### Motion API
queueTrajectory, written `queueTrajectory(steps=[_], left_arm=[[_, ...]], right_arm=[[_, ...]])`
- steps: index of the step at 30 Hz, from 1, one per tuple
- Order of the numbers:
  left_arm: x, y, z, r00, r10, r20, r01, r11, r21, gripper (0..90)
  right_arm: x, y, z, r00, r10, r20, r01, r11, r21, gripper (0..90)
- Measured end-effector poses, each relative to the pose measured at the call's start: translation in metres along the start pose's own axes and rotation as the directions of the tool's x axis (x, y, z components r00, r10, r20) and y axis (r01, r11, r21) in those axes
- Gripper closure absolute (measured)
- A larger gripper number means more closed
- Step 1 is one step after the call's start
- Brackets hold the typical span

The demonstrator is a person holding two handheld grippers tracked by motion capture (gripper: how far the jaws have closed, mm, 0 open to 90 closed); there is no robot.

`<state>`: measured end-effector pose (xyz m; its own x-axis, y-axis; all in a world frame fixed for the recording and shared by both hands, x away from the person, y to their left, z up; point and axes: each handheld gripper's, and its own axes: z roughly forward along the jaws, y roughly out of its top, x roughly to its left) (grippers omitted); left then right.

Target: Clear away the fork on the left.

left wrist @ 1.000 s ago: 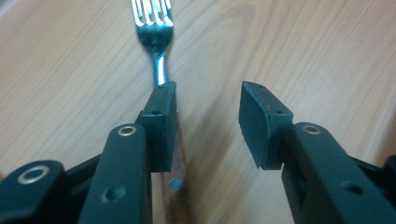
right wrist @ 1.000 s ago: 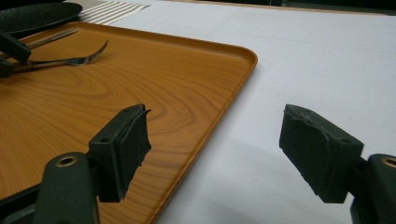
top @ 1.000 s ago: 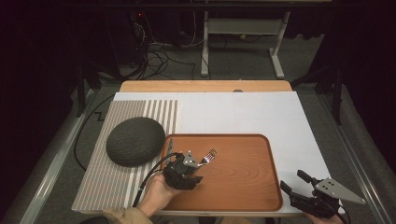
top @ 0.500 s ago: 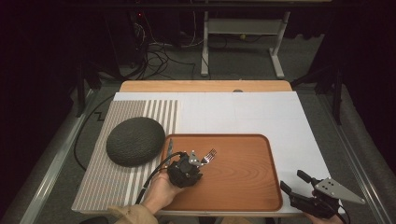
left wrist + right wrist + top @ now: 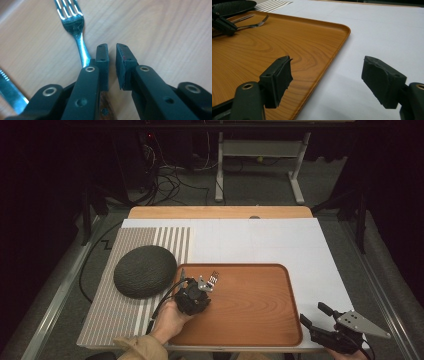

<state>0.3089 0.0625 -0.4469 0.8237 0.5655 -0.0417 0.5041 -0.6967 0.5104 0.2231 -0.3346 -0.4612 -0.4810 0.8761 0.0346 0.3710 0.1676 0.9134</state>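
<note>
A metal fork (image 5: 214, 279) lies on the left part of a wooden tray (image 5: 250, 320), tines pointing away. My left gripper (image 5: 202, 289) sits low over its handle end. In the left gripper view the jaws (image 5: 112, 47) have just been closing to a narrow gap. The fork (image 5: 72, 20) runs under the left jaw, and a brown riveted handle shows low between them. A knife (image 5: 10, 87) lies beside it. My right gripper (image 5: 313, 313) stands open over the white tabletop by the tray's near right corner, with nothing between its jaws (image 5: 327, 77).
A dark round dish (image 5: 145, 270) rests on a striped placemat (image 5: 125, 320) left of the tray. White sheeting (image 5: 280, 240) covers the table behind and to the right. The right gripper view shows the tray's rim (image 5: 337, 40), the fork (image 5: 254, 24) and the left gripper (image 5: 222, 23) far off.
The left gripper has shifted only slightly at the fork's handle. The right gripper has stayed where it was.
</note>
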Motion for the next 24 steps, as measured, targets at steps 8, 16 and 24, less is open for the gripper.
queueTrajectory(steps=[8,16,24], left_arm=[[0.009,0.0,-0.001,0.9991,-0.023,-0.034,0.023,0.9997,0.001,77.2],[0.018,-0.003,-0.003,0.9964,-0.037,-0.077,0.037,0.9993,0.008,77.1],[0.027,-0.005,-0.005,0.994,-0.061,-0.091,0.062,0.998,0.008,77.0]], right_arm=[[0.0,0.0,0.0,1.0,0.001,-0.002,-0.001,1.0,0.002,24.7],[0.0,0.0,0.0,1.0,0.001,-0.002,-0.001,1.0,0.004,24.7],[0.0,0.0,0.0,1.0,0.0,-0.004,0.0,1.0,0.004,24.7]])
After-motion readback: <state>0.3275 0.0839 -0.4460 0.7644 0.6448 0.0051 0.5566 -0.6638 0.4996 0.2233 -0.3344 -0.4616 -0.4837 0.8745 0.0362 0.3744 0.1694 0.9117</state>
